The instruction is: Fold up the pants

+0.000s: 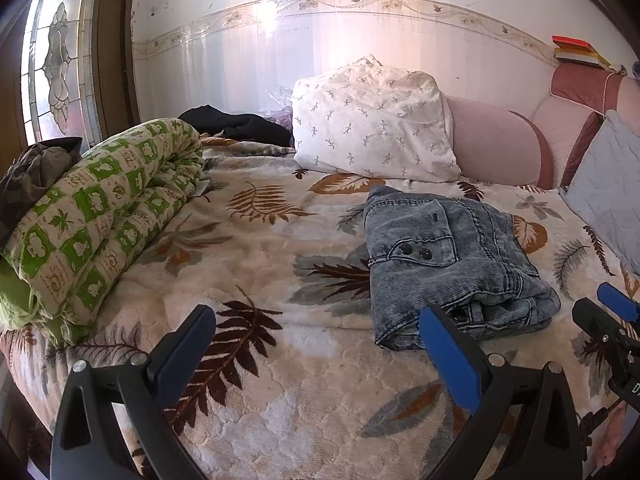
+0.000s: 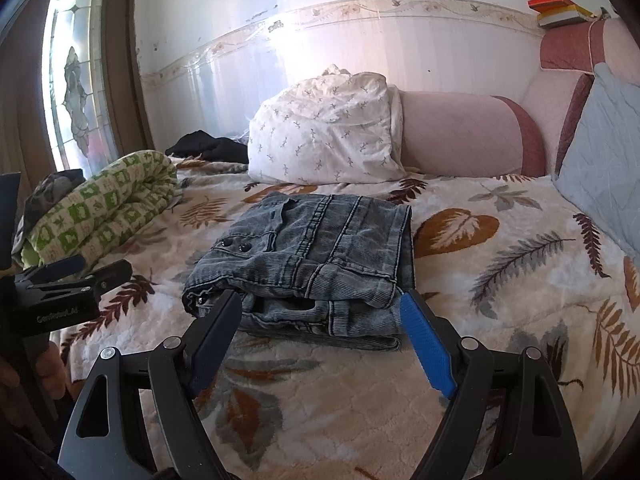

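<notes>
The blue-grey denim pants (image 1: 452, 264) lie folded in a compact stack on the leaf-patterned bedspread (image 1: 256, 264). They also show in the right wrist view (image 2: 316, 256), straight ahead. My left gripper (image 1: 316, 320) is open and empty, low over the bedspread, to the left of the stack's near edge. My right gripper (image 2: 320, 304) is open and empty, its two fingertips just short of the near edge of the stack, one at each side. It shows at the right edge of the left wrist view (image 1: 608, 304).
A rolled green-and-white quilt (image 1: 100, 216) lies along the left side of the bed. A white pillow (image 1: 372, 124) and a pink bolster (image 1: 496, 148) stand at the head. A grey cushion (image 2: 604, 156) leans at the right. Dark clothes (image 1: 240, 124) lie behind the quilt.
</notes>
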Available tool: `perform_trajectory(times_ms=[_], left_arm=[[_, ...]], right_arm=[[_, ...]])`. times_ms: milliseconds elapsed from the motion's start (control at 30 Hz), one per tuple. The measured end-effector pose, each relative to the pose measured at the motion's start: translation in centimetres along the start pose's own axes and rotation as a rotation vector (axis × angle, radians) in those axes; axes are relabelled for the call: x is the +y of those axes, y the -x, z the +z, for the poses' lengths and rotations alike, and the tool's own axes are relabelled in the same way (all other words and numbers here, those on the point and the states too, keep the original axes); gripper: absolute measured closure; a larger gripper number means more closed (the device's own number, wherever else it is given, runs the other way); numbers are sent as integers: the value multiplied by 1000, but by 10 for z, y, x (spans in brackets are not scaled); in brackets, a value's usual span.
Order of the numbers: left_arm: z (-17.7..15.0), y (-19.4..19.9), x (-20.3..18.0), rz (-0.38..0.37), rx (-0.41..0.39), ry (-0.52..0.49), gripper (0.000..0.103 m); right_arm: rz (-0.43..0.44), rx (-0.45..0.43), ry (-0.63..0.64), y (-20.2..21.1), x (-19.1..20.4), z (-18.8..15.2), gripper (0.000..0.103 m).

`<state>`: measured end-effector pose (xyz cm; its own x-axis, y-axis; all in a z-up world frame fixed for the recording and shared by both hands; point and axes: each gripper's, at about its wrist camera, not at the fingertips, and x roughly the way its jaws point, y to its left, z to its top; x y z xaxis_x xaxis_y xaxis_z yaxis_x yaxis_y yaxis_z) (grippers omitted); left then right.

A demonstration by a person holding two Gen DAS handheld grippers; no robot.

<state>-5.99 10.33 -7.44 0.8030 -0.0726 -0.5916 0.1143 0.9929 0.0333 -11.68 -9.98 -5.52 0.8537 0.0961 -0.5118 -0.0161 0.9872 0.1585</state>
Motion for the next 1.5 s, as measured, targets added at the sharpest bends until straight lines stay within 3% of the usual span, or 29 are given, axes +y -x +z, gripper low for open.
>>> perform_trajectory(times_ms=[1500], left_arm=[[1,3,-3,-33,-5,-5,0]], right_arm=[[-9,-39,-7,-15,7,11,21]])
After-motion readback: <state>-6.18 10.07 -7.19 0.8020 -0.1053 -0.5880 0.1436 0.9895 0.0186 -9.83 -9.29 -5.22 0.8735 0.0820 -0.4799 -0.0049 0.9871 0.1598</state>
